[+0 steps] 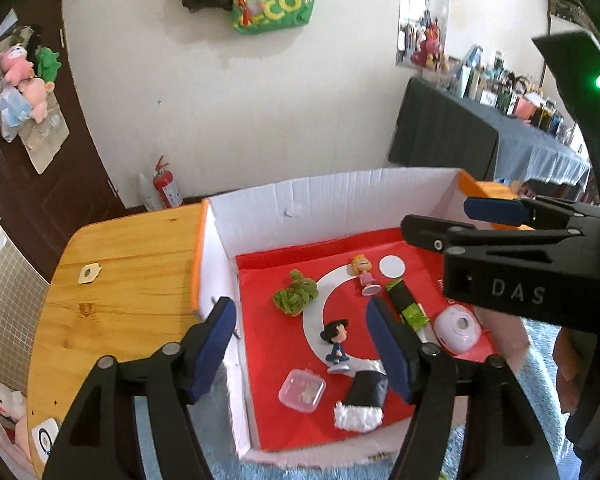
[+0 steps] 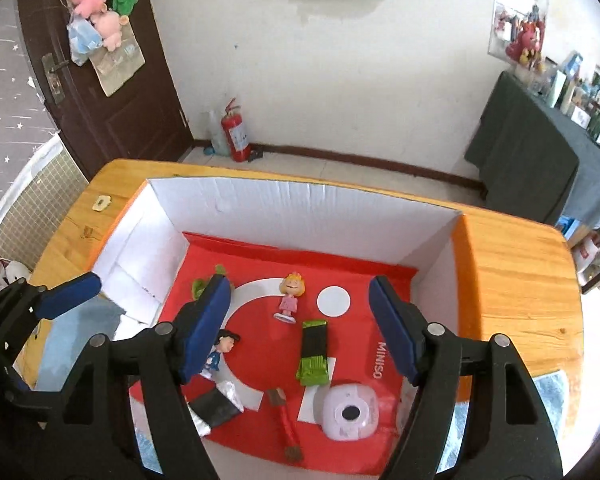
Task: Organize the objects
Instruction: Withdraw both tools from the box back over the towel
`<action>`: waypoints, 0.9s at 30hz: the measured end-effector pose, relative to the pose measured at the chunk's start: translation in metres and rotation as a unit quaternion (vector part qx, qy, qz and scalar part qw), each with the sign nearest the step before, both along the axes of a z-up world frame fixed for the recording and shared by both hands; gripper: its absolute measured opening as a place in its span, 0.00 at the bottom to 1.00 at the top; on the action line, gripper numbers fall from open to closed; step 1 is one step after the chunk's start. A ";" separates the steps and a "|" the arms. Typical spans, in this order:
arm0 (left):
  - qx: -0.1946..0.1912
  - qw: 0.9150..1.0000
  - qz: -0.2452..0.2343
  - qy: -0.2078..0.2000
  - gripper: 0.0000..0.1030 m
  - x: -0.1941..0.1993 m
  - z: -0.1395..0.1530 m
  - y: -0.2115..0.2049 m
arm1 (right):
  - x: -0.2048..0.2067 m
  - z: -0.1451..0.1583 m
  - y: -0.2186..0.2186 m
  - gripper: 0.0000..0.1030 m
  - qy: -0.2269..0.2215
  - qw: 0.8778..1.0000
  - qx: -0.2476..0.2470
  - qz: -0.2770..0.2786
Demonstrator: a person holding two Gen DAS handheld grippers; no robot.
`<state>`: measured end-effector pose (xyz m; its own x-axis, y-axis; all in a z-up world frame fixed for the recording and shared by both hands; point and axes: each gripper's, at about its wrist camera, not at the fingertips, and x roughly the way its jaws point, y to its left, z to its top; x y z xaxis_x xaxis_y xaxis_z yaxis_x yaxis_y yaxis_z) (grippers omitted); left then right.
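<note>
Both tongs hang open and empty above a white cardboard box (image 2: pixel 300 208) on the wooden tabletop (image 2: pixel 512 264). The left tongs (image 1: pixel 300 344) and right tongs (image 2: pixel 300 328) grip nothing. Already lying on the box's red liner: a pink figurine (image 2: pixel 290 296) near centre, a green-and-black packet (image 2: pixel 314 352) at its 5 o'clock, and a lilac toy camera (image 2: pixel 350 414) at the liner's 5 o'clock. This appears to be a pause between placements; the next move likely calls for reaching out of the box for another item.

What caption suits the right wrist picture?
Open right gripper hovers above a white box holding two figurines, wrapped snacks and a toy camera.
</note>
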<state>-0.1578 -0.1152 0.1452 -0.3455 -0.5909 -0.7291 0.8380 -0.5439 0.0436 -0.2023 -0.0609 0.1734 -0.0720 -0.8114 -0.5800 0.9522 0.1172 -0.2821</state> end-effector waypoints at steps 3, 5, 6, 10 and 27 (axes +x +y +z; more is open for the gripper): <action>-0.014 1.000 0.001 0.010 0.73 0.009 0.009 0.013 | 0.000 0.004 0.018 0.70 0.005 1.000 -0.024 -0.001; -0.021 1.000 0.001 0.020 0.76 0.014 0.013 0.023 | -0.002 0.006 0.032 0.71 0.002 0.999 -0.038 0.003; -0.024 0.999 0.002 0.025 0.76 0.017 0.016 0.028 | -0.002 0.008 0.040 0.73 0.001 0.999 -0.047 0.004; -0.042 0.998 0.006 0.041 0.82 0.028 0.021 0.047 | -0.003 0.014 0.072 0.79 -0.001 0.997 -0.080 0.013; -0.061 0.995 0.017 0.082 0.94 0.066 0.001 0.110 | -0.012 -0.029 0.174 0.91 0.007 0.988 -0.155 0.022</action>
<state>-0.0917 -0.0056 0.1462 -0.4321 -0.6851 -0.5865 0.8575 -0.5135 -0.0319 -0.2142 0.1128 0.1449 -0.0387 -0.9525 -0.3021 0.9438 0.0644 -0.3241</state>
